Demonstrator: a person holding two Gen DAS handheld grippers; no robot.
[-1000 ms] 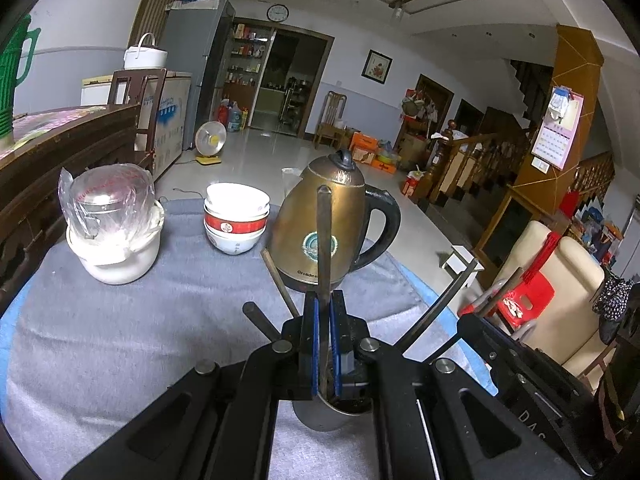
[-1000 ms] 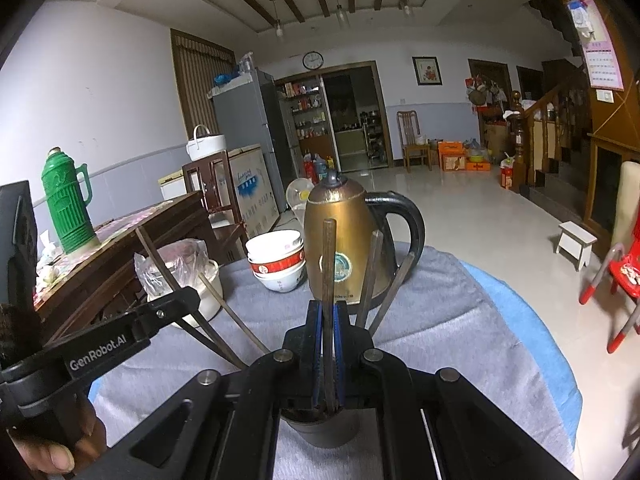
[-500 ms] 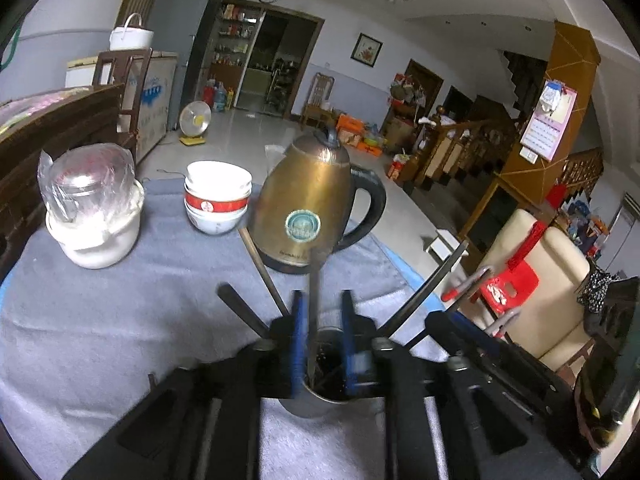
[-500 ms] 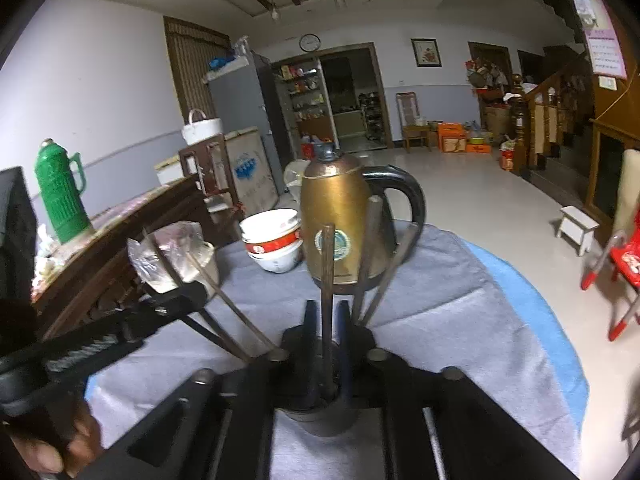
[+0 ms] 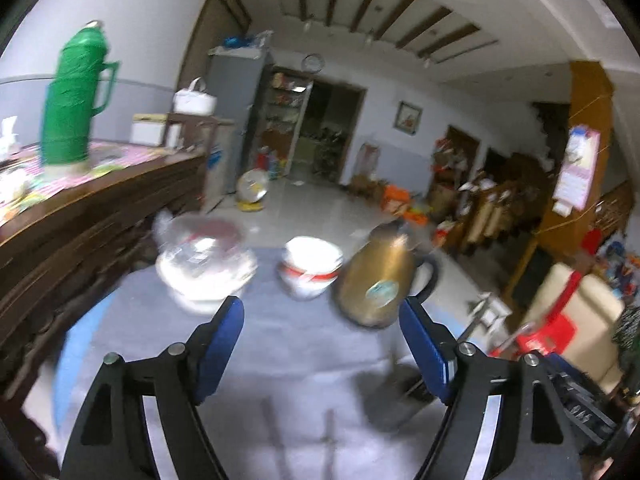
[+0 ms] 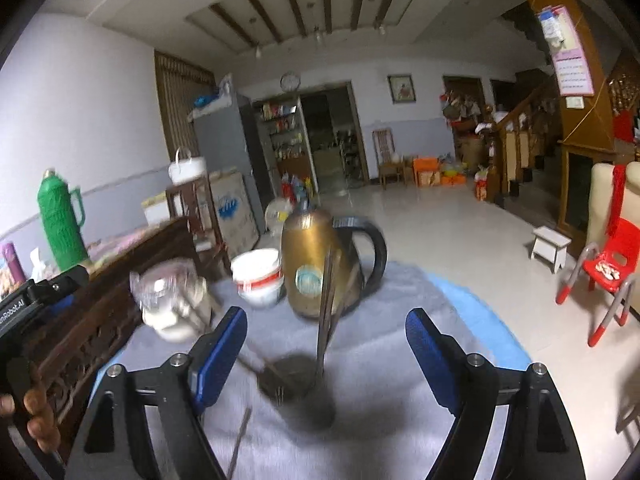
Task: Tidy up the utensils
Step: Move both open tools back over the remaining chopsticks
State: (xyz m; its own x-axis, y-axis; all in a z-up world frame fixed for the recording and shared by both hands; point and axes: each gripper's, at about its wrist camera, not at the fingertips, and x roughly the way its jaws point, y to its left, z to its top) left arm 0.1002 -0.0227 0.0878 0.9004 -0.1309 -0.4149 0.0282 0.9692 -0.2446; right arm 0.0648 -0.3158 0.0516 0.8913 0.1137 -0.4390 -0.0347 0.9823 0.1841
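A dark metal utensil cup point(image 6: 298, 388) stands on the grey cloth point(image 6: 384, 344) with several long utensils point(image 6: 325, 312) upright in it. My right gripper point(image 6: 326, 332) is open and empty, raised just behind the cup. My left gripper point(image 5: 322, 320) is open and empty, and the cup point(image 5: 396, 388) shows blurred at its lower right. A loose utensil point(image 6: 240, 436) lies on the cloth near the front; more blurred ones point(image 5: 330, 436) lie between the left fingers. The left gripper's body point(image 6: 24, 308) shows at the left edge of the right wrist view.
A gold kettle point(image 6: 320, 264) with a black handle, stacked red-and-white bowls point(image 6: 258, 276) and a plastic-wrapped white pot point(image 6: 172, 300) stand at the table's far side. A dark wooden sideboard point(image 5: 80, 220) with a green thermos point(image 5: 72, 96) is to the left. A red chair point(image 6: 608, 276) stands at right.
Both grippers have opened, let go of the utensils they held in the cup, and pulled back and up. The left gripper has swung to the left.
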